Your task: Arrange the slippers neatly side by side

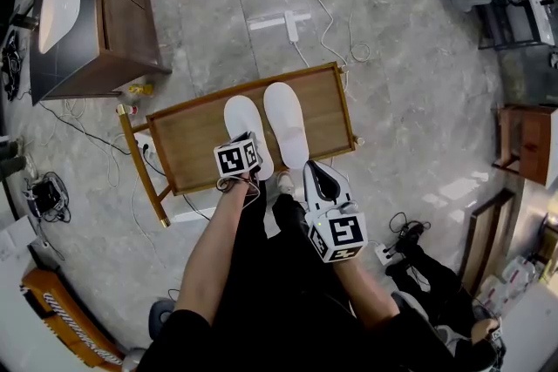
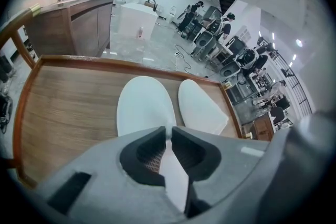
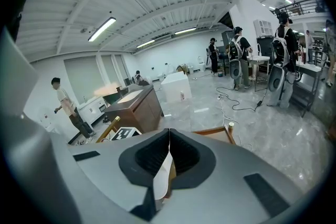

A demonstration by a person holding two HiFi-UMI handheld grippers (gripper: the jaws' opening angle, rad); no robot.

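Observation:
Two white slippers lie side by side, toes away from me, on a low wooden tray table (image 1: 196,135). In the head view my left gripper (image 1: 248,156) sits over the heel of the left slipper (image 1: 243,119). My right gripper (image 1: 312,170) is at the heel of the right slipper (image 1: 286,122). In the left gripper view the left gripper (image 2: 169,136) is pinched on the heel edge of the left slipper (image 2: 144,105), with the right slipper (image 2: 202,107) lying beside it. In the right gripper view the right gripper (image 3: 168,136) is shut, and a thin white slipper edge (image 3: 161,176) runs into its seam.
A dark wooden cabinet (image 1: 105,13) with a white top stands at the far left. Cables (image 1: 330,4) and a power strip (image 1: 289,22) lie on the stone floor beyond the table. More wooden furniture (image 1: 523,139) is at the right. People (image 3: 65,107) stand far off.

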